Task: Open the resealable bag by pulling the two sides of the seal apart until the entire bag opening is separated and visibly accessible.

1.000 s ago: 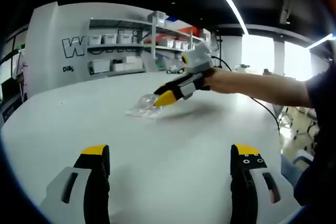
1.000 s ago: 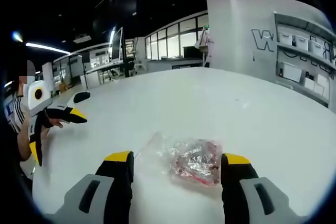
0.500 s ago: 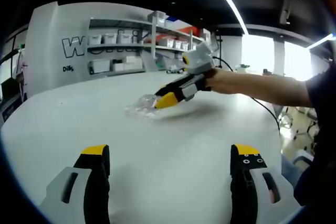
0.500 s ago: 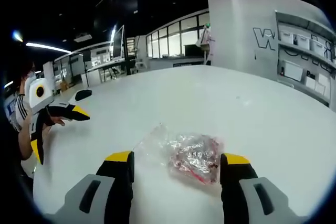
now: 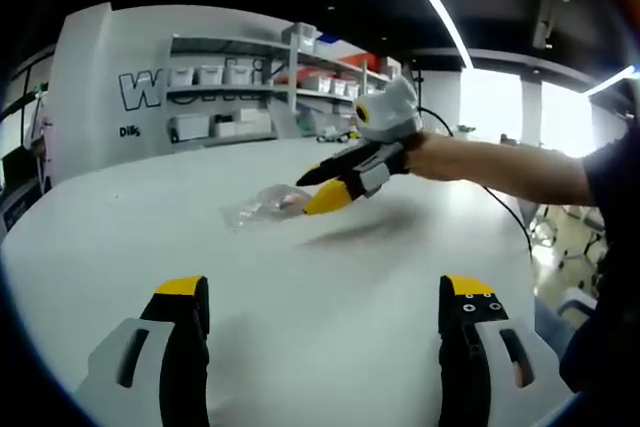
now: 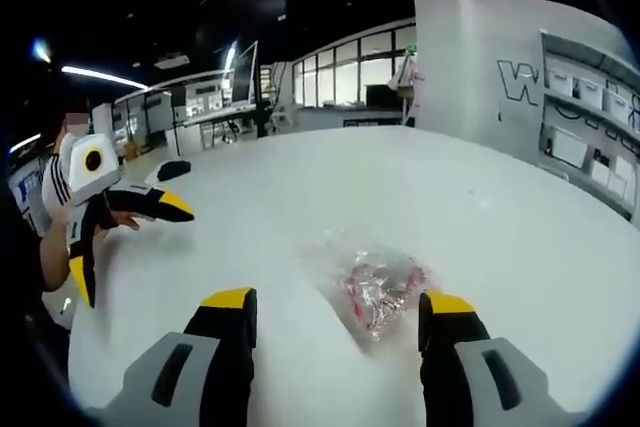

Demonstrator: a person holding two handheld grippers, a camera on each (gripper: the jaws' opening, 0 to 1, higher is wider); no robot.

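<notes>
my right gripper lifted off bag, jaws wide, empty | left gripper wide, empty | bag mid-table, seal untouched

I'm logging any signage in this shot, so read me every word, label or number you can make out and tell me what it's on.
"W": big outlined letters on the white wall; the shelving cuts off the rest.
"Di" plus a blurred character: small dark text lower on that wall.
"W": the same wall lettering, in the right gripper view.
Shelf boxes and the resealable bag: no readable print.
</notes>
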